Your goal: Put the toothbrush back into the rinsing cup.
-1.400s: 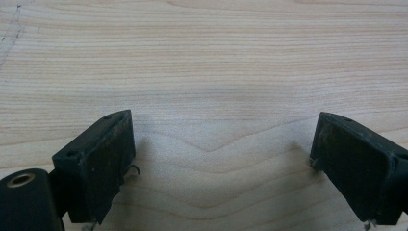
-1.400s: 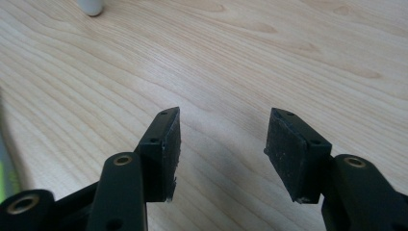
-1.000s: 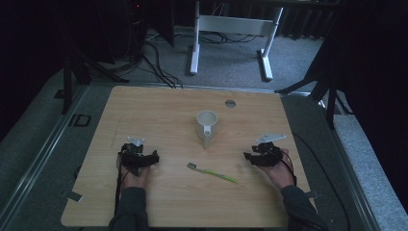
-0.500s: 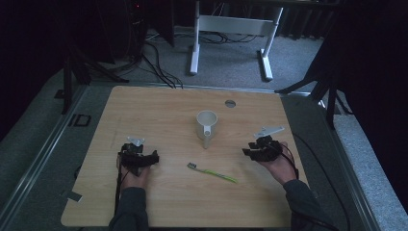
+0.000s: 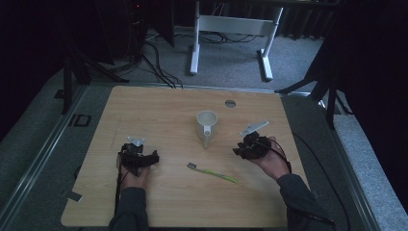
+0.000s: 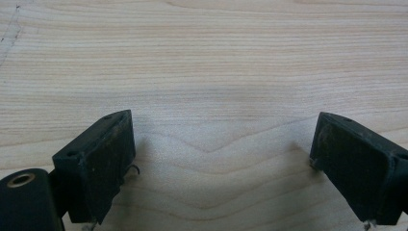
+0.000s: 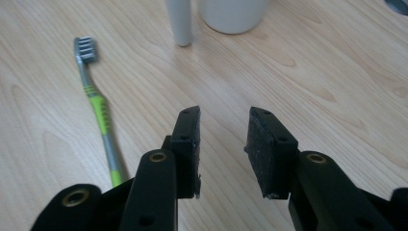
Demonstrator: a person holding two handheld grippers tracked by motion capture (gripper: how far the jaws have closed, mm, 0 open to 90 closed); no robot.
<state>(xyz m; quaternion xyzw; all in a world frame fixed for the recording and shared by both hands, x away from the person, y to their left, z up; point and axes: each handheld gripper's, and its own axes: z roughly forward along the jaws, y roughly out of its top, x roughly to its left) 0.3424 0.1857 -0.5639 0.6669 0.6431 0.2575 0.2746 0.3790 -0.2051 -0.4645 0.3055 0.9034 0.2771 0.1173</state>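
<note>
A white mug [image 5: 207, 124] with its handle toward the person stands mid-table; its base [image 7: 233, 14] and handle [image 7: 179, 21] show at the top of the right gripper view. A green and grey toothbrush [image 5: 211, 172] lies flat in front of it, also [image 7: 97, 106] left of the right jaws. My right gripper [image 5: 242, 148] hovers right of the toothbrush; its jaws [image 7: 222, 137] have just been closing and stand a narrow gap apart with nothing between them. My left gripper [image 5: 139, 159] rests at the left, jaws [image 6: 221, 159] wide open over bare wood.
The wooden table [image 5: 159, 110] has a round grey cable port [image 5: 230, 103] near its far edge. A white desk frame [image 5: 231, 33] and cables lie on the floor beyond. A piece of tape [image 5: 73, 195] sticks to the table's near left corner.
The right hand has lifted and moved left toward the toothbrush and mug. The left hand has stayed where it was.
</note>
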